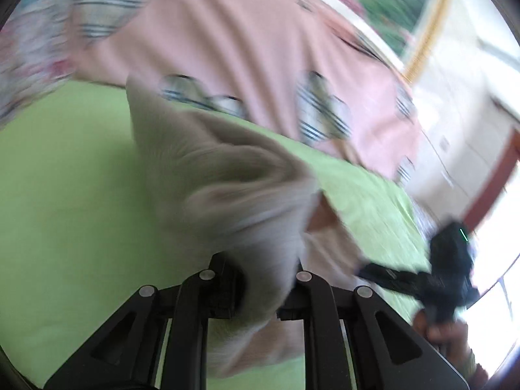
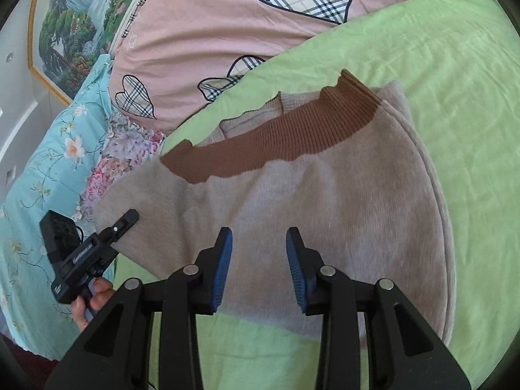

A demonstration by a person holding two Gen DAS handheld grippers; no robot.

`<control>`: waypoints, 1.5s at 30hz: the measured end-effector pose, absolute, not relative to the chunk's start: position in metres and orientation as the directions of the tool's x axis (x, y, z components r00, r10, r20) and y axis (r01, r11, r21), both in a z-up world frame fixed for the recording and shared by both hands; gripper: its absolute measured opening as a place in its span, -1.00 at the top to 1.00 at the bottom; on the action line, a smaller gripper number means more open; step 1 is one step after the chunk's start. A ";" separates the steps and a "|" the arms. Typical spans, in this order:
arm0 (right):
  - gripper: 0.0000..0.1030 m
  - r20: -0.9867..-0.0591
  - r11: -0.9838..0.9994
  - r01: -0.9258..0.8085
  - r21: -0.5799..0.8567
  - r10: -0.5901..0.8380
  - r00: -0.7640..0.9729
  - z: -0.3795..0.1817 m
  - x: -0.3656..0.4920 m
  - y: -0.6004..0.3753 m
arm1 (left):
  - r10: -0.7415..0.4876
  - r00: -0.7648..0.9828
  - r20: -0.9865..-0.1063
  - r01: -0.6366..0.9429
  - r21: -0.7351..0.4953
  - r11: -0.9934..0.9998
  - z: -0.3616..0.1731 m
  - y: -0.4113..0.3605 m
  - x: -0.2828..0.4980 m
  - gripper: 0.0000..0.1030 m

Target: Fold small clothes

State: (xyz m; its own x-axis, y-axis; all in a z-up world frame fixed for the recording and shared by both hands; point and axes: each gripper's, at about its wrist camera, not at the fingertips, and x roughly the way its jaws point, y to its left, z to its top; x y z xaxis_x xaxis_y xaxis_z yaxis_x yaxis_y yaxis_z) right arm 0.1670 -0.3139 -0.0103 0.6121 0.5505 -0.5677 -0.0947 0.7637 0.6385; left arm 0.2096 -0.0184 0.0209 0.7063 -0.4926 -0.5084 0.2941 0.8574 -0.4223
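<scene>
A small beige fleece garment (image 2: 325, 201) with a brown ribbed band (image 2: 276, 139) lies on the green sheet (image 2: 455, 81). My right gripper (image 2: 259, 260) is open just above the garment's near edge, holding nothing. My left gripper (image 1: 266, 279) is shut on a bunched fold of the beige garment (image 1: 227, 188) and lifts it off the sheet; the left wrist view is motion-blurred. The left gripper also shows in the right wrist view (image 2: 126, 221), at the garment's left edge. The right gripper shows in the left wrist view (image 1: 383, 273), at the right.
A pink duvet with plaid hearts (image 2: 227, 32) lies beyond the green sheet. A turquoise floral quilt (image 2: 48, 178) lies at the left. A framed landscape picture (image 2: 71, 26) hangs on the wall behind the bed.
</scene>
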 end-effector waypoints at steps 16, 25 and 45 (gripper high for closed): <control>-0.07 -0.494 0.582 -0.110 0.806 0.763 0.418 -0.051 0.291 -0.278 | -0.528 0.579 -0.622 0.408 -0.339 0.848 -0.028 -0.089 0.220 0.72; 0.70 -0.475 0.643 -0.256 0.722 0.729 0.494 0.006 0.290 -0.282 | -0.580 0.577 -0.575 0.499 -0.314 0.808 0.007 -0.116 0.204 0.71; 0.71 -0.637 0.813 -0.084 0.576 0.511 0.577 -0.037 0.256 -0.397 | -0.657 0.389 -0.646 0.594 -0.369 0.715 -0.036 -0.230 0.212 0.68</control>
